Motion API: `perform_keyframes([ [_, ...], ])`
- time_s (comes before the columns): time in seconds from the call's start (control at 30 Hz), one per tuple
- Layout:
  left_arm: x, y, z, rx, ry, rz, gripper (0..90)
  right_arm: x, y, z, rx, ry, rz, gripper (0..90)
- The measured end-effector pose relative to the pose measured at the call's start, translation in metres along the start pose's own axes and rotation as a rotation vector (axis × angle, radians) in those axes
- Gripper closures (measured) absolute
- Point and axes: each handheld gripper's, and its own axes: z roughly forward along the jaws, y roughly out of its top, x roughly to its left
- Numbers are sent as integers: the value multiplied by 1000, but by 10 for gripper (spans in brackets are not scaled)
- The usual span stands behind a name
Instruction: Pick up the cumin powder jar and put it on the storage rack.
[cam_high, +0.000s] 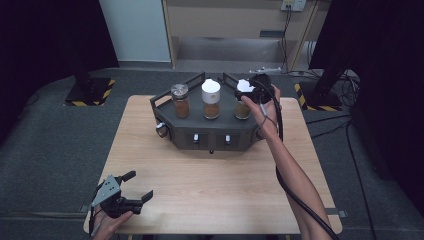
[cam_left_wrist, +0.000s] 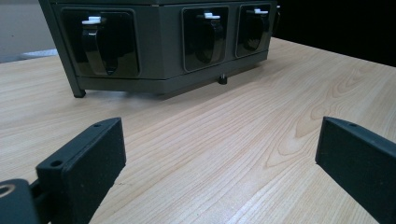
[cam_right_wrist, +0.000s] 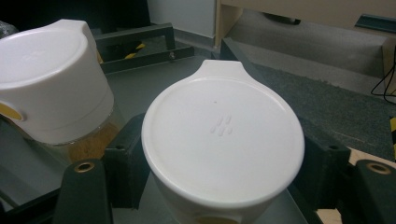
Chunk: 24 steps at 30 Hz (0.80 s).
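A dark grey rack (cam_high: 200, 136) stands at the back of the wooden table and carries three jars of brown powder. The left jar (cam_high: 180, 101) has a metal-coloured lid, the middle jar (cam_high: 211, 100) a white cap. My right gripper (cam_high: 246, 91) reaches over the right jar (cam_high: 243, 111). In the right gripper view its jaws stand on either side of that jar's white cap (cam_right_wrist: 219, 130) and press on it, with the middle jar (cam_right_wrist: 51, 79) beside it. My left gripper (cam_high: 139, 185) rests open near the table's front left corner, its jaws (cam_left_wrist: 219, 158) wide apart with nothing between them.
The rack's front wall (cam_left_wrist: 159, 46) has three recessed slots with white tabs. Bare wooden tabletop (cam_high: 210, 185) lies between the rack and the front edge. The right gripper's black cable (cam_high: 280, 150) runs along the forearm. Stand bases with yellow-black tape (cam_high: 90, 91) sit on the floor behind.
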Motion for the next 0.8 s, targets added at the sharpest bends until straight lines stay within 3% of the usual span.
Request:
perform_keyframes([
  [0.4,0,0,0,-1,-1,0,5,0,-1,-30,-95,4,-16,106],
  [0.8,0,0,1,1,-2,0,5,3,-10,-67,-153,54,-85,74],
])
